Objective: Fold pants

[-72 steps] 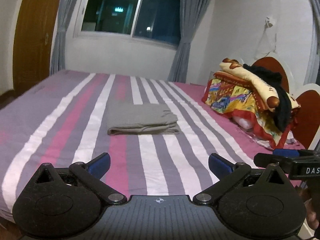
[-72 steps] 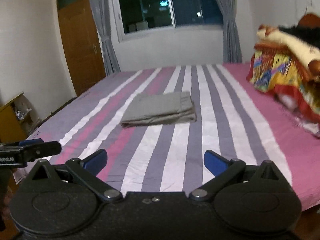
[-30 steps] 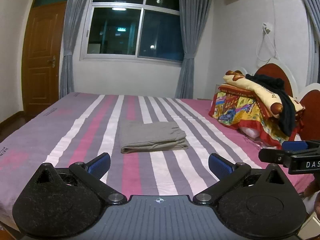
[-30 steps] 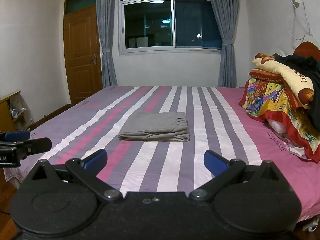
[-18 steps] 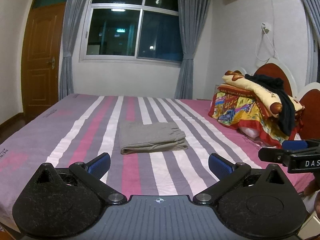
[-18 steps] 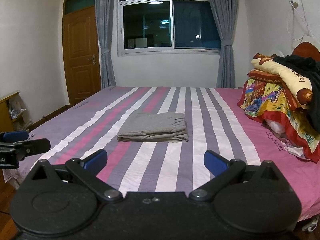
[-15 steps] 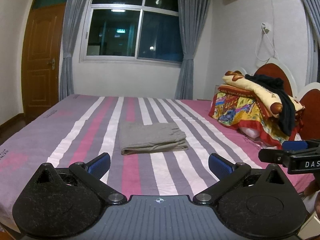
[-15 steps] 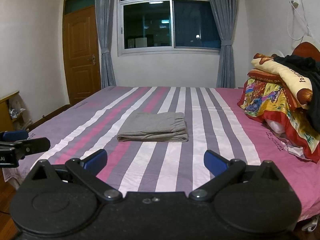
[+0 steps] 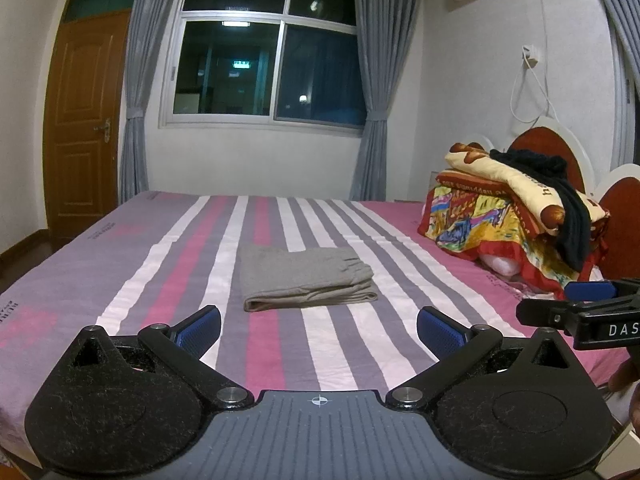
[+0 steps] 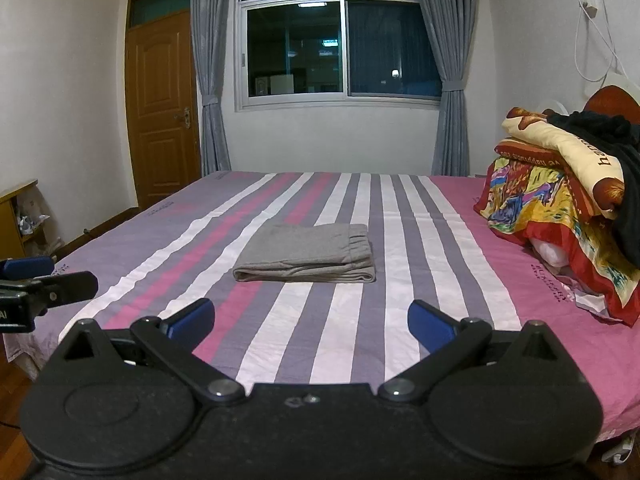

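Grey pants (image 9: 306, 278) (image 10: 306, 254) lie folded into a flat rectangle in the middle of the striped bed (image 9: 168, 264) (image 10: 420, 248). My left gripper (image 9: 319, 330) hovers near the bed's front edge, well short of the pants, open with nothing between its blue pads. My right gripper (image 10: 311, 322) is also open and empty, held back from the pants at a similar distance. In the left wrist view the right gripper (image 9: 576, 312) shows at the far right edge. In the right wrist view the left gripper (image 10: 40, 284) shows at the far left.
A pile of colourful blankets and a black garment (image 9: 516, 208) (image 10: 568, 184) sits at the bed's right end by the headboard (image 9: 540, 148). A wooden door (image 10: 164, 108) and a small yellow cabinet (image 10: 16, 216) stand left. Window with grey curtains (image 9: 268, 68) behind.
Both grippers have drawn back and tilted up from the bed since 2.4 s ago, so the pants look farther off. Over the last second almost nothing moved.
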{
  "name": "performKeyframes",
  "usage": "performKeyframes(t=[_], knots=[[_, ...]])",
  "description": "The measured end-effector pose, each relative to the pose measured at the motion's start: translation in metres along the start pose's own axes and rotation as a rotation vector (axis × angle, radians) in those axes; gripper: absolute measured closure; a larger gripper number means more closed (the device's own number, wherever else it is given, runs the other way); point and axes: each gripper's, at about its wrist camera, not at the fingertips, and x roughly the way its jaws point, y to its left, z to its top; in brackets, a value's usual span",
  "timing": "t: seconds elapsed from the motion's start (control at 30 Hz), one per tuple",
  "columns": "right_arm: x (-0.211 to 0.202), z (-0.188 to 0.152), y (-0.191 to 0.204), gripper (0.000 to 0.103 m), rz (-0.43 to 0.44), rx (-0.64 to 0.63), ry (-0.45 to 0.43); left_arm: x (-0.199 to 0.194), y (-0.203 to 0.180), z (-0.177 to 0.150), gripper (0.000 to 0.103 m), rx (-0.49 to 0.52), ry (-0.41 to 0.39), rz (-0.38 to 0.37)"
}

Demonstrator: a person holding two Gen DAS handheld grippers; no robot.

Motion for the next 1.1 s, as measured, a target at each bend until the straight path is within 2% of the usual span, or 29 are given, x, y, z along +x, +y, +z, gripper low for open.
performKeyframes(t=[0.83, 1.1], knots=[[0.001, -0.002, -0.002, 0.000, 0.000, -0.008, 0.000, 0.001, 0.005, 0.004, 0.000, 0.009, -0.005, -0.004], [0.002, -0.002, -0.003, 0.000, -0.014, -0.032, 0.003, 0.001, 0.015, 0.007, 0.000, -0.004, -0.031, -0.021]])
